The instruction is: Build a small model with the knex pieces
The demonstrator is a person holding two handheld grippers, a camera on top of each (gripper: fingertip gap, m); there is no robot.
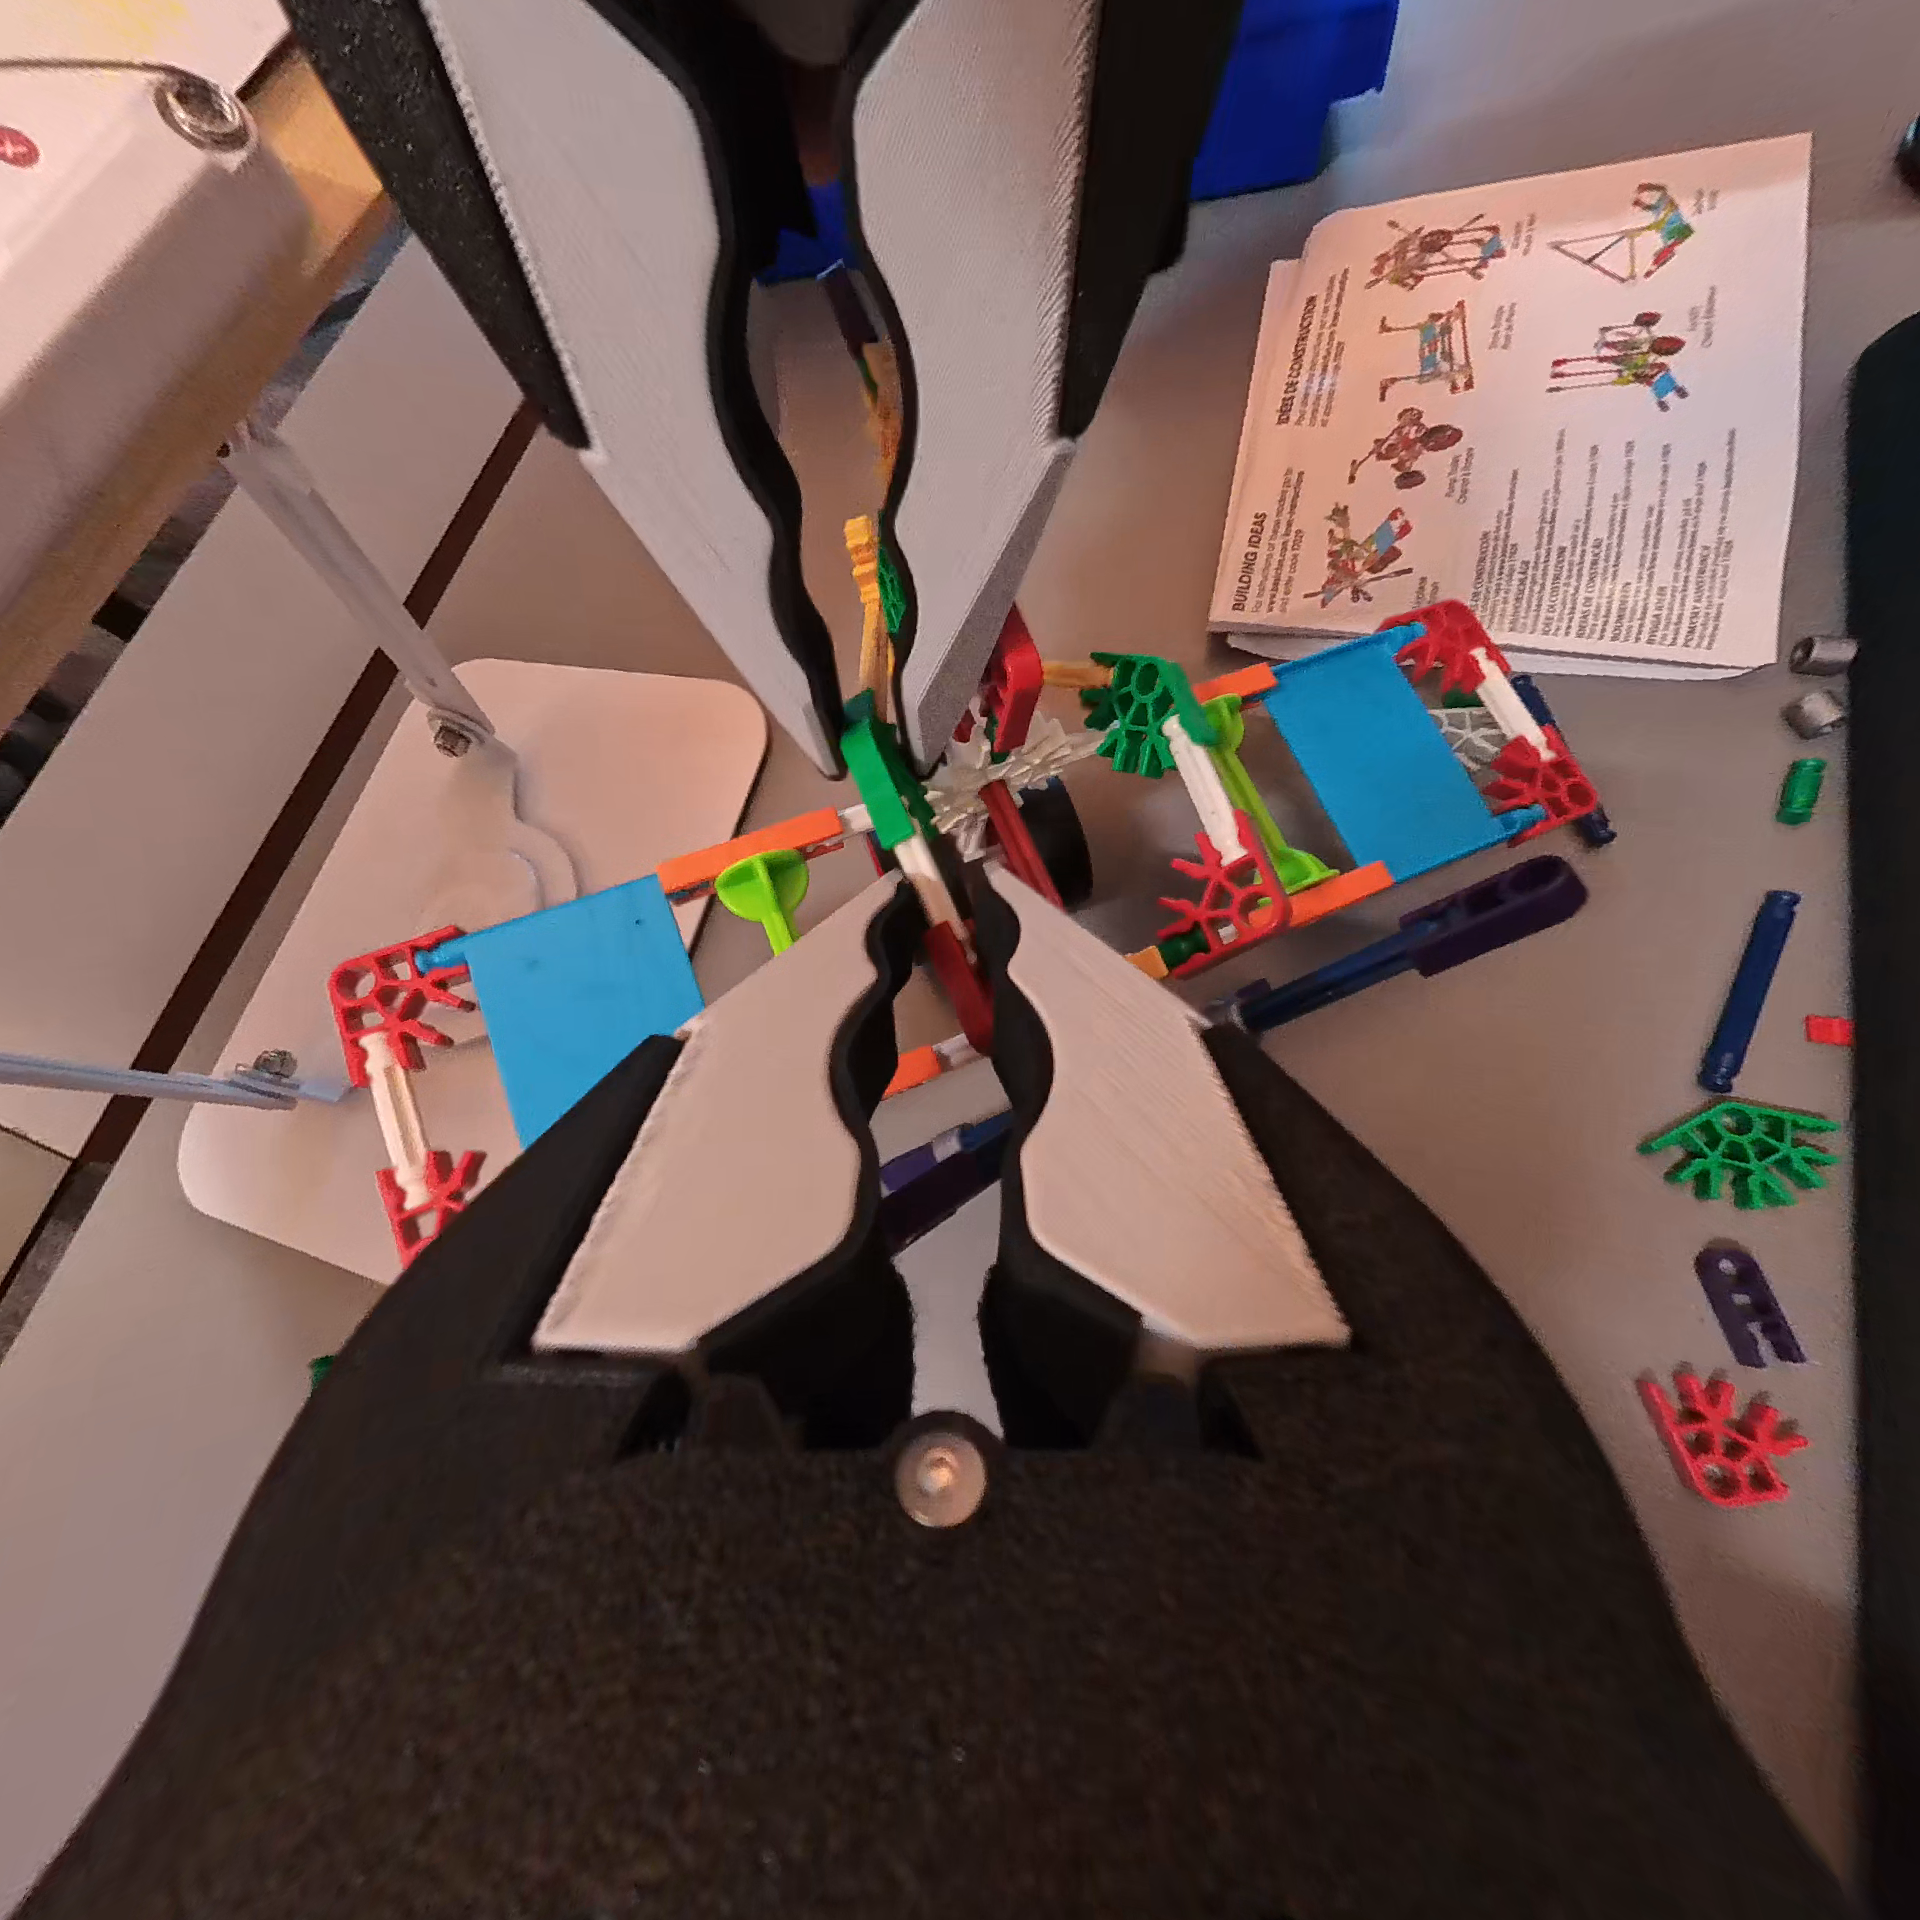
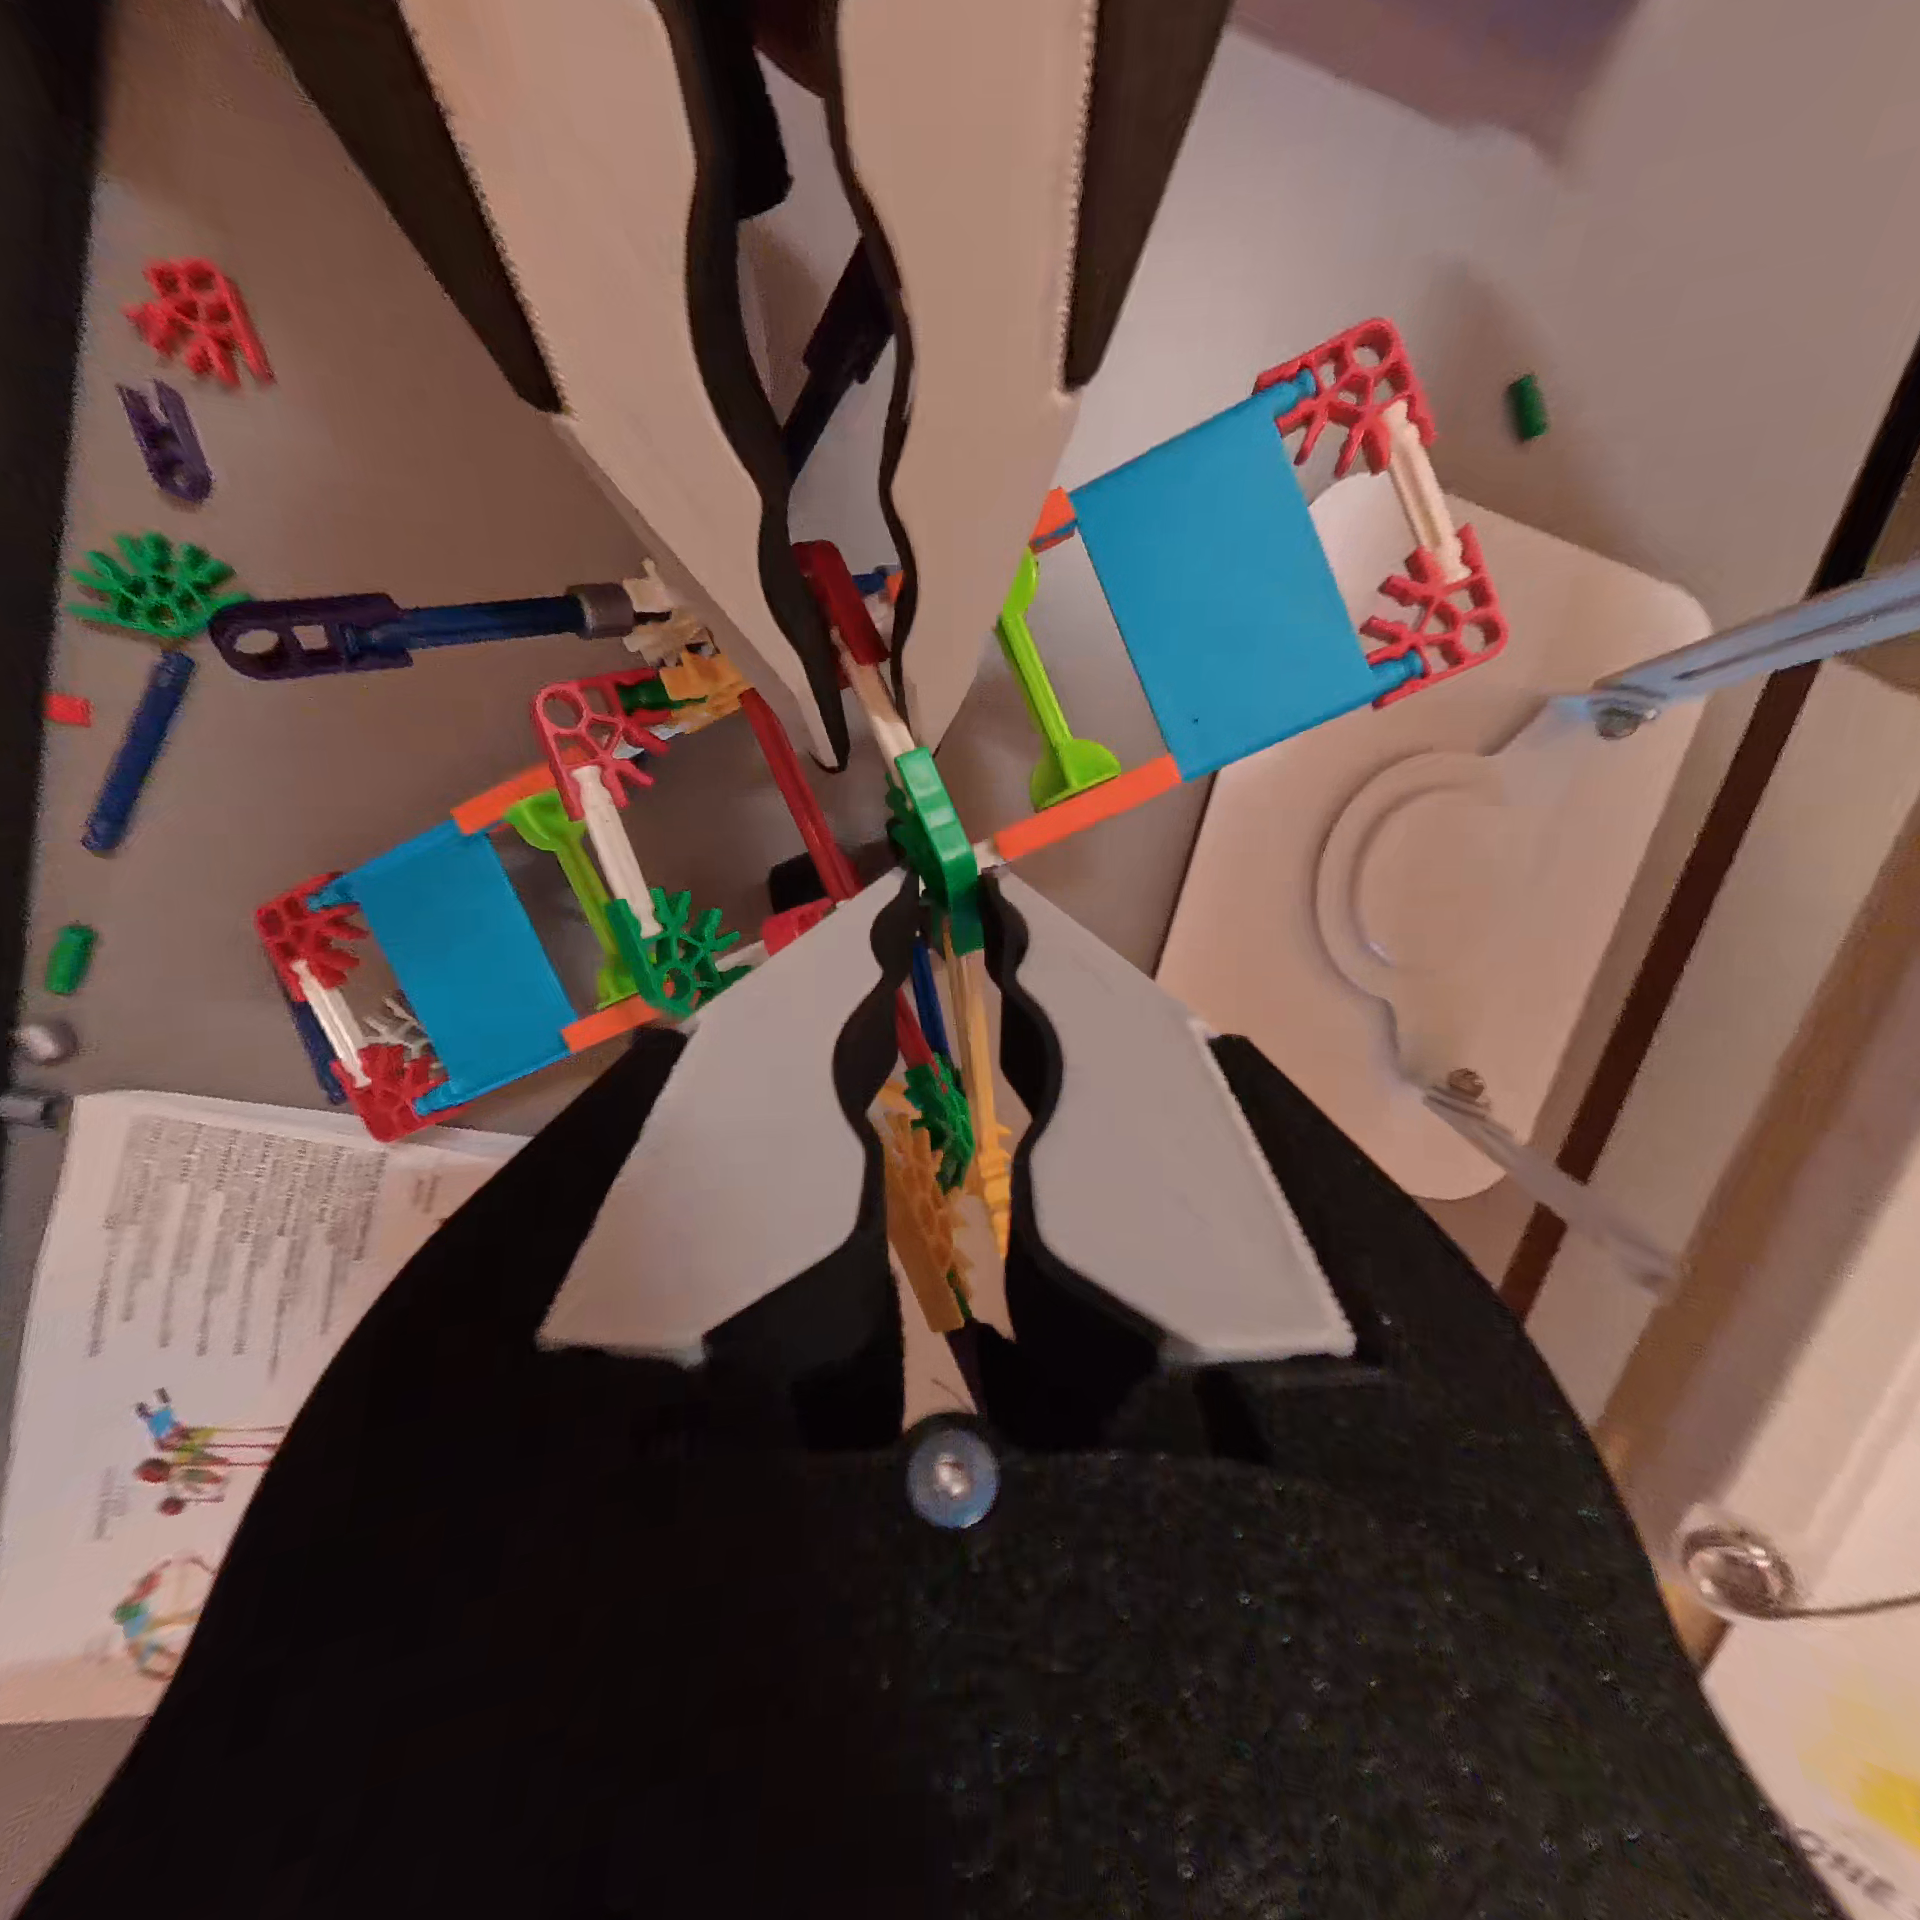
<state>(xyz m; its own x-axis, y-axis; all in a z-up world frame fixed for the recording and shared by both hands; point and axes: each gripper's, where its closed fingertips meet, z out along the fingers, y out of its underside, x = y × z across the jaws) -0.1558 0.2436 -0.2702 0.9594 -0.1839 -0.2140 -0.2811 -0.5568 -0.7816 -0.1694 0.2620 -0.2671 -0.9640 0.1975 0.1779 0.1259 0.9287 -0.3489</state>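
Our left gripper (image 1: 940, 883) pinches the model's red-and-white rod (image 1: 935, 899); our right gripper (image 2: 940, 894) pinches its green connector (image 2: 935, 821); the construction-toy model (image 1: 1371, 753) spans the grey table (image 1: 1455, 1195), tips nearly touching.

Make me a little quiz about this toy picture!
1. True or false: the left gripper holds the booklet.
2. Fill in: the number of blue panels is ___.
3. What is the right gripper pinching? A) booklet B) green piece C) blue panel

Key:
1. False. It is shut on a rod.
2. Two.
3. B.
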